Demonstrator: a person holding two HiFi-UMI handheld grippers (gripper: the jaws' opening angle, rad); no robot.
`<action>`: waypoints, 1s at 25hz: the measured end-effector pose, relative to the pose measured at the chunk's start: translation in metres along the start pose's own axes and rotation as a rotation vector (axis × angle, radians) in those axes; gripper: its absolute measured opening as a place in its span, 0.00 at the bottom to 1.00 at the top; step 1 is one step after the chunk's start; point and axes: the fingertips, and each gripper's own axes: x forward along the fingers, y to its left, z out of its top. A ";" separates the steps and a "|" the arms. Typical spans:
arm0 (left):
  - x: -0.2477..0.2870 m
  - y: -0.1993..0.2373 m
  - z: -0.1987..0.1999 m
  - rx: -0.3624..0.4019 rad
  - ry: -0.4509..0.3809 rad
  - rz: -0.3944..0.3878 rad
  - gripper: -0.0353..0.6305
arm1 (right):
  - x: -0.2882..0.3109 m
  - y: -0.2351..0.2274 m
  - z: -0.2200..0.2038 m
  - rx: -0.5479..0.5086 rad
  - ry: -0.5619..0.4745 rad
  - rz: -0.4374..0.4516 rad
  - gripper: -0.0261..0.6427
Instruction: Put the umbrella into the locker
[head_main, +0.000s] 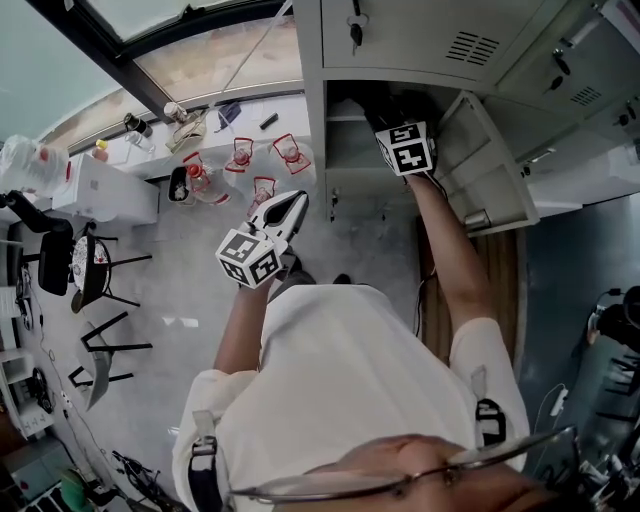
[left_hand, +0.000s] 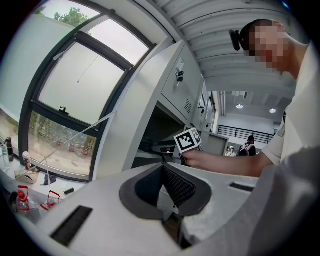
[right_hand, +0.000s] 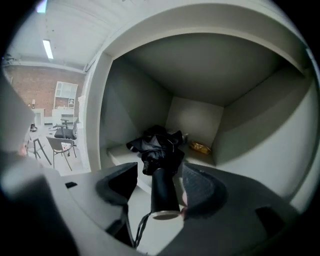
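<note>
A folded black umbrella (right_hand: 159, 147) lies on the shelf inside the open grey locker compartment (right_hand: 225, 125), with its handle (right_hand: 162, 192) pointing out at me. My right gripper (right_hand: 160, 170) is open, its pads standing either side of the handle with a gap on the left. The head view shows the right gripper (head_main: 388, 118) reaching into the locker (head_main: 345, 150) at arm's length. My left gripper (head_main: 297, 203) hangs in front of my chest, left of the locker, shut on nothing; its pads (left_hand: 172, 182) meet at the tip.
The locker door (head_main: 490, 165) stands open to the right. A small yellow thing (right_hand: 200, 147) lies at the back of the shelf. On the left are a window ledge with bottles and red items (head_main: 240, 155), a white box (head_main: 105, 190) and black chairs (head_main: 95, 265).
</note>
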 end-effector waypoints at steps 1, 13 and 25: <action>0.001 -0.002 -0.002 -0.002 0.001 -0.002 0.06 | -0.003 0.000 -0.003 0.009 -0.004 -0.001 0.47; 0.012 -0.018 -0.018 -0.014 0.020 -0.017 0.06 | -0.040 -0.004 -0.040 0.098 -0.026 -0.104 0.41; 0.015 -0.019 -0.028 -0.026 0.034 -0.004 0.06 | -0.036 -0.006 -0.048 0.139 -0.054 -0.125 0.26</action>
